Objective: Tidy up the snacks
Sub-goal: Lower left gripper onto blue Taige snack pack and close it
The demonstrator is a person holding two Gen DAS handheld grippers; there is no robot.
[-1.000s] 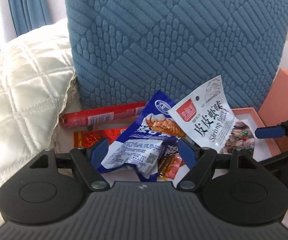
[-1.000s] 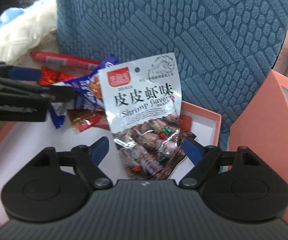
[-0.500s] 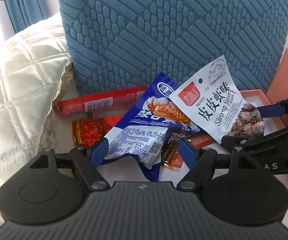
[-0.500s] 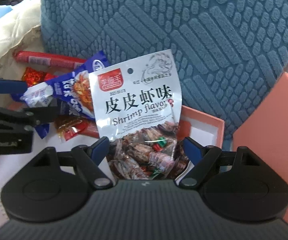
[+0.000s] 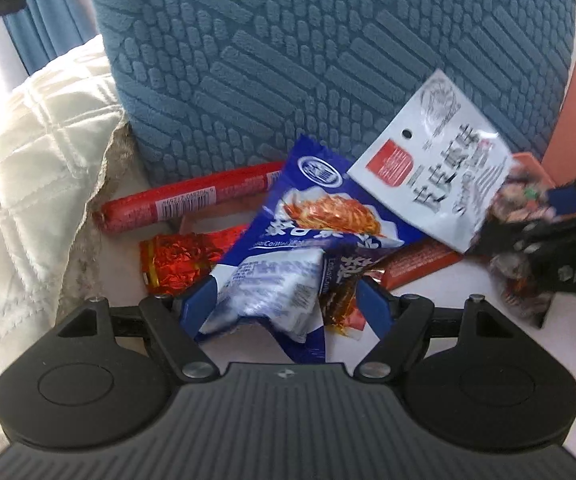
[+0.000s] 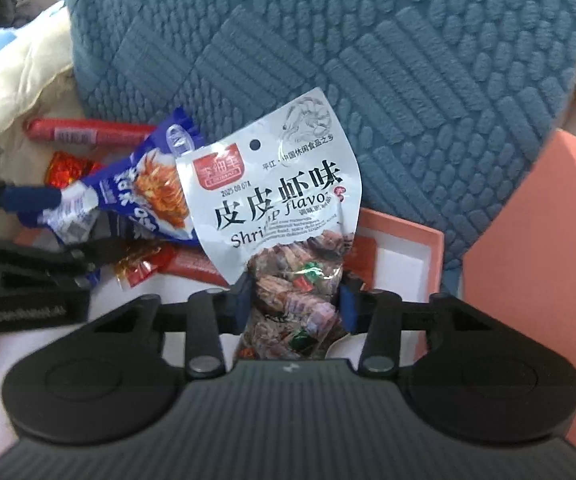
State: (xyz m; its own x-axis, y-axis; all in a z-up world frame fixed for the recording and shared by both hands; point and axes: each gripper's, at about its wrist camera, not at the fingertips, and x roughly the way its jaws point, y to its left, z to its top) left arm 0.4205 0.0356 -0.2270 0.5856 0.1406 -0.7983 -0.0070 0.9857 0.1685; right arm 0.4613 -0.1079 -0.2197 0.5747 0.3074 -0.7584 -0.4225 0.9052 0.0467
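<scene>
A silver shrimp snack bag [image 6: 271,184] stands up between the fingers of my right gripper [image 6: 295,302]. Its jaws are closing and the blue pads press the bag's lower clear part, creasing it. In the left wrist view the same bag [image 5: 428,176] tilts at the right. A blue snack packet [image 5: 312,216] lies between the wide-apart fingers of my left gripper [image 5: 285,306], which stands open around it. Behind lie a long red sausage [image 5: 191,204], a crinkled red foil packet [image 5: 175,260] and an orange-red stick packet [image 5: 416,262].
The snacks rest in a shallow pink box [image 6: 408,228] with a white floor. Its pink lid [image 6: 528,260] stands at the right. A large blue textured cushion [image 5: 328,60] rises right behind the pile. A cream quilted cover [image 5: 27,180] lies to the left.
My right gripper's fingers have drawn in from wide apart onto the shrimp bag, which now creases and tilts. The left gripper has sunk slightly over the blue packet, still wide.
</scene>
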